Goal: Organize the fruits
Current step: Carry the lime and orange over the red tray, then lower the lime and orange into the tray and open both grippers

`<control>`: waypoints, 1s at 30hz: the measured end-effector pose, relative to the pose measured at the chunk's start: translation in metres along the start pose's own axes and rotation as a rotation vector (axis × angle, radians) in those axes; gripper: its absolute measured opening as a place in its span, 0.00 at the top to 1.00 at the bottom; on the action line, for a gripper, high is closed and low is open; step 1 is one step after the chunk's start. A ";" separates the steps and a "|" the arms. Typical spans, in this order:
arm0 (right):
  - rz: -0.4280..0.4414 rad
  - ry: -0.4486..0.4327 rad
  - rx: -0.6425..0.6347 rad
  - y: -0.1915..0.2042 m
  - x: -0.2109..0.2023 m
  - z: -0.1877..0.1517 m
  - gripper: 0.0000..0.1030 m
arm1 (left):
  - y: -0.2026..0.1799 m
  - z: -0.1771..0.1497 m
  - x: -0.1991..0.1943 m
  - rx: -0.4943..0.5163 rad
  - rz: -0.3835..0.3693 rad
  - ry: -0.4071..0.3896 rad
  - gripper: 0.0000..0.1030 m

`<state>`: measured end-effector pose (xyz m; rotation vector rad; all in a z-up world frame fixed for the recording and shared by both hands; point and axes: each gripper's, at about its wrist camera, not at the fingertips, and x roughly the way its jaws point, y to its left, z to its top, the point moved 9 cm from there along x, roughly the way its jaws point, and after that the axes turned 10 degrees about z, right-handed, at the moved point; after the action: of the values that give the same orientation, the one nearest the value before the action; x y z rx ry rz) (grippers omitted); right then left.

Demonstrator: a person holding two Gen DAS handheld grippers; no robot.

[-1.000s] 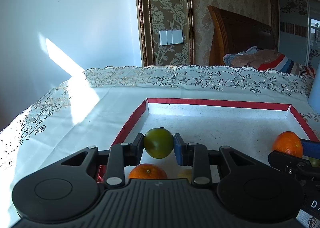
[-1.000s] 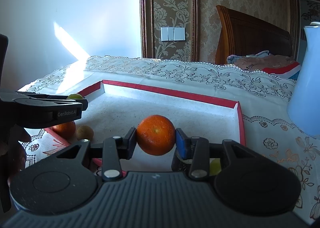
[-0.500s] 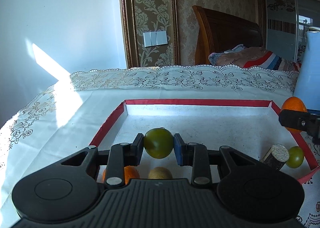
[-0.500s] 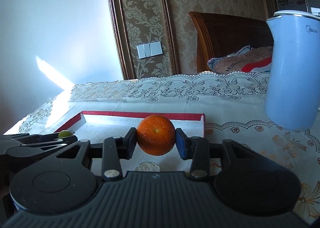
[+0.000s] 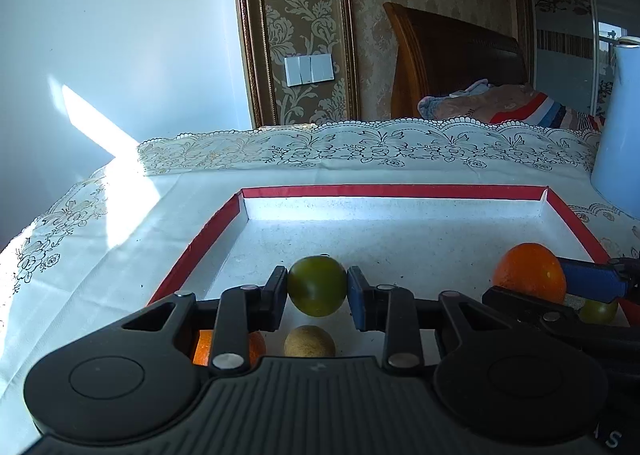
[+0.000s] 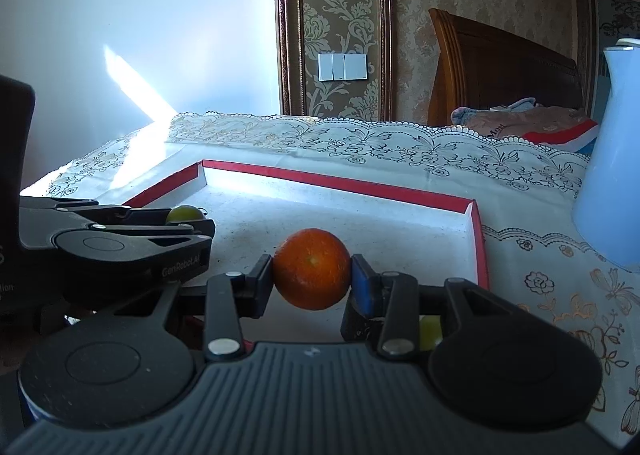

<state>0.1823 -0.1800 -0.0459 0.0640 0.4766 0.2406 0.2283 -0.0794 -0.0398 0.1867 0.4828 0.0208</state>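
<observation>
the left gripper (image 5: 317,292) is pinching a green fruit (image 5: 317,286) above the near part of the red-edged tray (image 5: 392,191). the right gripper (image 6: 312,279) is pinching an orange (image 6: 312,269) over the tray's right side. a tan ball fruit (image 5: 309,341) and another orange (image 5: 204,347) are lying in the tray under the left gripper. a blue jug (image 6: 608,191) is standing on the tablecloth (image 6: 540,275) beside the tray.

Tray (image 5: 192,255): red rim, speckled white floor. Held fruits: dark green fruit (image 5: 317,286), orange (image 6: 312,269). Tablecloth (image 6: 400,147): white, black floral lace. Jug (image 6: 612,183), right edge: pale blue.
</observation>
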 end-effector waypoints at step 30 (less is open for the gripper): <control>-0.011 0.030 0.110 -0.015 0.008 -0.005 0.62 | 0.010 -0.008 0.006 0.006 0.022 0.001 0.70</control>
<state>0.1899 -0.1930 -0.0557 0.1655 0.5194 0.2050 0.2302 -0.0680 -0.0483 0.1979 0.4813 0.0411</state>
